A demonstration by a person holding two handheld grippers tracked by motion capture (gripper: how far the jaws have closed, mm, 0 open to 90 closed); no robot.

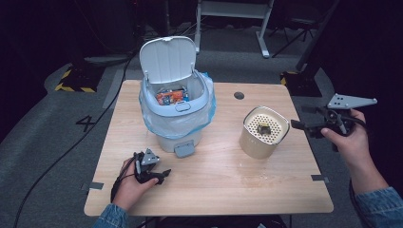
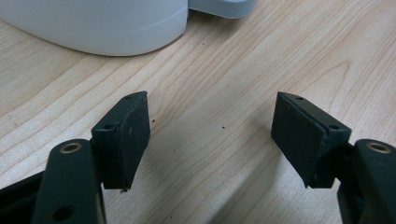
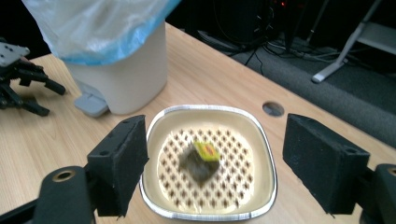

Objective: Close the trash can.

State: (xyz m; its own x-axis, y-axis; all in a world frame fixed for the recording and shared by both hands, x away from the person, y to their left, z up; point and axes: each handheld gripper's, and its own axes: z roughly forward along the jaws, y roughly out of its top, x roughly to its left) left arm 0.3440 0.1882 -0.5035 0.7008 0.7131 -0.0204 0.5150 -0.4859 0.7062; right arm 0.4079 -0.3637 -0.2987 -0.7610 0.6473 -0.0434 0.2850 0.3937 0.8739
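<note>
1. Tea bag (image 1: 263,128), one of them, lies in the high view on the perforated insert of the single cream container (image 1: 252,145), just left of the right tongs (image 1: 297,126). Those tongs hover off the table's right edge with their jaws pointing left at the container and nothing between them.
2. In the same view the left tongs (image 1: 164,174) rest on the wooden table (image 1: 214,185) with jaws parted and empty. One pedal bin (image 1: 177,137) stands just beyond them, its lid (image 1: 167,59) up and its blue liner (image 1: 206,111) folded over the rim. One orange packet (image 1: 171,96) lies inside; its print is too small to read. One dark round hole (image 1: 239,95) is in the tabletop, beyond the container.
3. The left gripper view looks between two black pads (image 2: 128,135) standing wide apart over bare wood. The bin's pale base (image 2: 102,28) sits just ahead of them, to the left.
4. The right gripper view shows the right tongs open and gripping nothing. The container (image 3: 210,214) sits ahead of and below the two pads (image 3: 123,163). The tea bag (image 3: 198,163) lies in its middle, carrying one yellow tag (image 3: 207,150) with a red mark too blurred to read. The bin (image 3: 123,79) and the left tongs (image 3: 44,98) lie farther off, to the left.
</note>
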